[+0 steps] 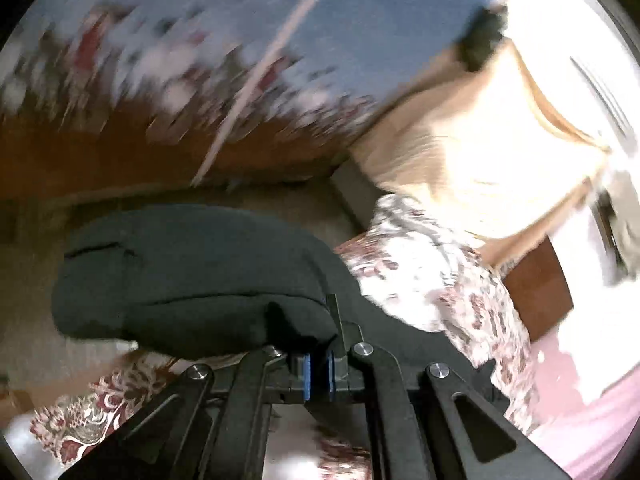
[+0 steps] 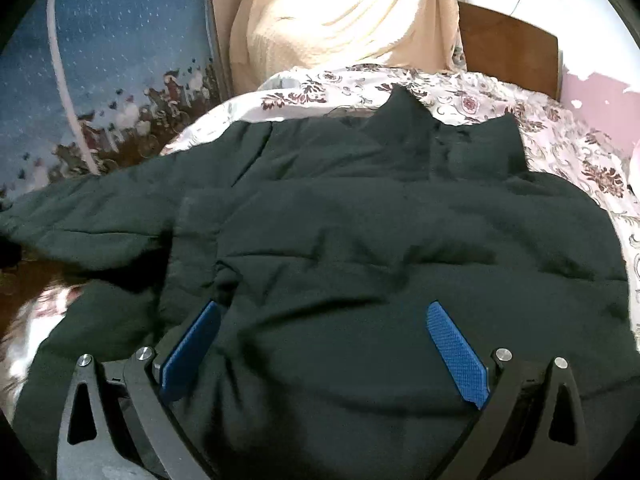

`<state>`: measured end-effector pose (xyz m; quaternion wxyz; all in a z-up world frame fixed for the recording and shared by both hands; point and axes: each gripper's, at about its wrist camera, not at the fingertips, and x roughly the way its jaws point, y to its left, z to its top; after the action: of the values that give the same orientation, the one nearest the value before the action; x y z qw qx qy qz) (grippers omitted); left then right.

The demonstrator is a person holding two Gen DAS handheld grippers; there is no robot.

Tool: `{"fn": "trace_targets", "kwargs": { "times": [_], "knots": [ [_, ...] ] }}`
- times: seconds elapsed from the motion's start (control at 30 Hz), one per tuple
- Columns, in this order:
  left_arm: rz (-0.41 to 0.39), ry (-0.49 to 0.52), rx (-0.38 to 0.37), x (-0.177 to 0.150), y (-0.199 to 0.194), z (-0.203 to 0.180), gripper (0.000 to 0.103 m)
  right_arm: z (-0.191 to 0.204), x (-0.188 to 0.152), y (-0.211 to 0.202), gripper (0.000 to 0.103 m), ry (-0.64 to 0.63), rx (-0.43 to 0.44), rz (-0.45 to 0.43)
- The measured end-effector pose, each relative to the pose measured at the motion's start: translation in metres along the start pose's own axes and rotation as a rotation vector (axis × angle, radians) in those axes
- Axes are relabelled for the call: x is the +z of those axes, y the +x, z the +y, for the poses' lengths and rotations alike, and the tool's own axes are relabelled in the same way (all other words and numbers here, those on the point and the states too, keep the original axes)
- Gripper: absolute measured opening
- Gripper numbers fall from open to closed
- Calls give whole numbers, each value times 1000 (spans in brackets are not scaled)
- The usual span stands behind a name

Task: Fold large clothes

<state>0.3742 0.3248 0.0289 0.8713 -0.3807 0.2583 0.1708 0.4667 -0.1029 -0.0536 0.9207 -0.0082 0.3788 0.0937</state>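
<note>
A dark green padded jacket (image 2: pixel 360 220) lies spread on the bed, collar toward the far side. One sleeve (image 2: pixel 80 224) stretches out to the left. My right gripper (image 2: pixel 323 308) hovers just over the jacket's lower body, its blue pads (image 2: pixel 456 354) wide apart and nothing pinched between them. In the blurred left wrist view, my left gripper (image 1: pixel 318 376) is shut, its blue pads together on a fold of the jacket (image 1: pixel 192 272). That fold bulges up and drapes over the fingertips, lifted off the bed.
A floral bedsheet (image 2: pixel 460 96) covers the bed. A brown wooden headboard (image 2: pixel 508 48) and a draped cream cloth (image 2: pixel 340 20) stand at the far end. A blue patterned hanging (image 2: pixel 120 40) is on the left, a pink wall (image 2: pixel 592 96) on the right.
</note>
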Motion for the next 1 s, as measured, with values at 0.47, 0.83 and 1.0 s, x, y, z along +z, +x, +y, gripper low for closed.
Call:
{"fn": "trace_targets", "kwargs": {
  "times": [0.47,0.83,1.0],
  "knots": [
    [12,649,-239,-99,-40,-260,6,-175,-38,-108,102,165,-131,-107],
    [401,925,-353,-266,20,-312,7,-248,-86,-103,102,426,-34,-173],
    [559,1015,-341,-323,41,-286,14,-267,-99,-98,102,520,20,-189]
  ]
}}
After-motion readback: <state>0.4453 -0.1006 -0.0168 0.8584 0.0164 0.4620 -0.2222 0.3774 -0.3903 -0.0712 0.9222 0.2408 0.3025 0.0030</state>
